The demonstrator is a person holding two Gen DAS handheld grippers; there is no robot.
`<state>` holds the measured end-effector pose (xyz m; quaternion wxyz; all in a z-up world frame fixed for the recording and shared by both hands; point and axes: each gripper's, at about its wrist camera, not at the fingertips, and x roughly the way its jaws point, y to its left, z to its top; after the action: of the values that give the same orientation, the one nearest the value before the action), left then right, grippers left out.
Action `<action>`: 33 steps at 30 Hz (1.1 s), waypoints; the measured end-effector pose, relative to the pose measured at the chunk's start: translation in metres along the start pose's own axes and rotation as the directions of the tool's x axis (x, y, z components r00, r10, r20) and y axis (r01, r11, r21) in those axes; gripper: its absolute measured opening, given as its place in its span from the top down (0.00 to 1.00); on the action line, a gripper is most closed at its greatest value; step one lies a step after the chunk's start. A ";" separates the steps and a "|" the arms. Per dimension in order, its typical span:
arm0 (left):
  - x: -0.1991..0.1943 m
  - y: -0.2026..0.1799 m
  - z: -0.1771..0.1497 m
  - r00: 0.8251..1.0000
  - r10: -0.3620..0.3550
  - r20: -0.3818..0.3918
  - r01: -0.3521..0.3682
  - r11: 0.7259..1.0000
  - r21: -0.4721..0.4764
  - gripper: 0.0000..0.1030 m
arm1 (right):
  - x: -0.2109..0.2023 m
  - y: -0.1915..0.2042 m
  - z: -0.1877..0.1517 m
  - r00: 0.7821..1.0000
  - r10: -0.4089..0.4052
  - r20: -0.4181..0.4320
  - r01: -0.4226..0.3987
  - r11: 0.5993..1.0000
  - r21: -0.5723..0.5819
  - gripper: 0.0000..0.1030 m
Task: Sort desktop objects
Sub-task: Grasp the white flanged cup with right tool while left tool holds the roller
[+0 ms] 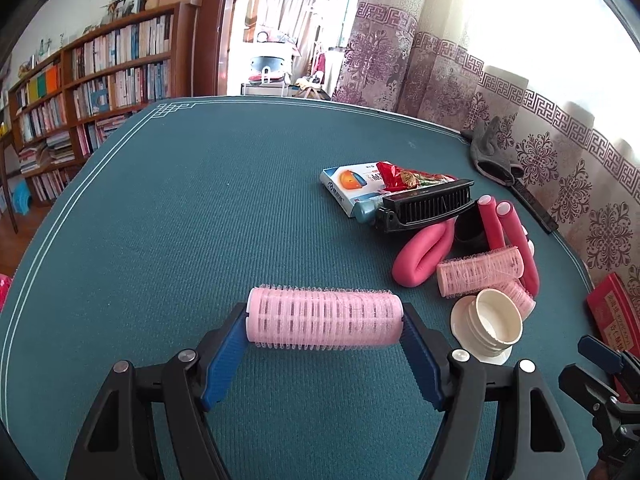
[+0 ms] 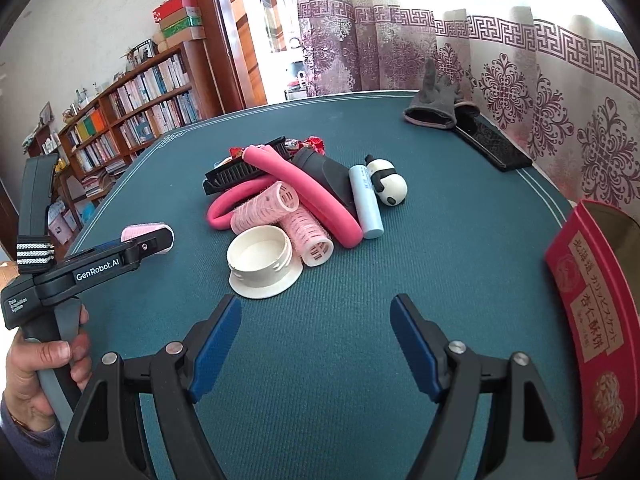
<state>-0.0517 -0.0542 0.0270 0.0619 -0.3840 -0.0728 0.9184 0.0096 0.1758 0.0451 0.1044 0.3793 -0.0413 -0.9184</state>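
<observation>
My left gripper (image 1: 325, 322) is shut on a pale pink hair roller (image 1: 324, 320), held end to end between its blue pads just above the green mat; it also shows in the right wrist view (image 2: 142, 233). A pile lies to its right: two more pink rollers (image 2: 280, 208), bent pink foam rods (image 2: 320, 196), a white lid (image 2: 262, 260), a black comb (image 2: 240, 172), a light blue tube (image 2: 366, 202), a panda figure (image 2: 386, 182) and a blue-white box (image 1: 352, 184). My right gripper (image 2: 316, 340) is open and empty, in front of the lid.
A red biscuit box (image 2: 588, 312) stands at the right edge of the green mat (image 1: 180, 220). A grey glove (image 2: 434, 100) and a black flat case (image 2: 492, 144) lie at the far right by the curtain. A bookshelf (image 1: 100, 80) stands beyond the table's left side.
</observation>
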 end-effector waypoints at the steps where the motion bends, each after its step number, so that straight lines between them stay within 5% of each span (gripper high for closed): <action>1: -0.001 0.001 0.000 1.000 -0.003 0.001 0.003 1.000 -0.003 0.28 | 0.005 0.004 0.002 1.000 0.014 -0.009 -0.014 1.000 -0.003 0.22; 7: -0.008 0.008 -0.002 1.000 -0.010 0.020 0.011 1.000 -0.024 0.28 | 0.031 0.023 0.010 0.995 0.084 -0.054 -0.085 0.996 -0.018 0.23; 11: -0.008 0.011 -0.004 1.000 -0.029 0.013 0.029 0.999 -0.036 0.28 | 0.054 0.025 0.013 0.989 0.106 -0.107 -0.107 0.994 0.000 0.38; 23: -0.009 0.008 -0.006 0.998 -0.055 0.013 0.056 0.997 -0.056 0.28 | 0.078 0.040 0.028 0.996 0.024 -0.088 -0.032 0.996 -0.086 0.39; 26: -0.008 0.006 -0.007 0.998 -0.057 0.010 0.057 0.997 -0.050 0.27 | 0.075 0.042 0.027 0.997 0.020 -0.076 -0.027 0.995 -0.096 0.46; 33: -0.009 0.003 -0.009 0.998 -0.058 0.009 0.058 0.998 -0.040 0.27 | 0.055 0.042 0.014 0.998 0.027 -0.062 -0.034 0.994 -0.104 0.45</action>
<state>-0.0390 -0.0581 0.0263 0.0805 -0.3793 -0.1026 0.9161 -0.0320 0.1227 0.0238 0.1394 0.4004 0.0043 -0.9056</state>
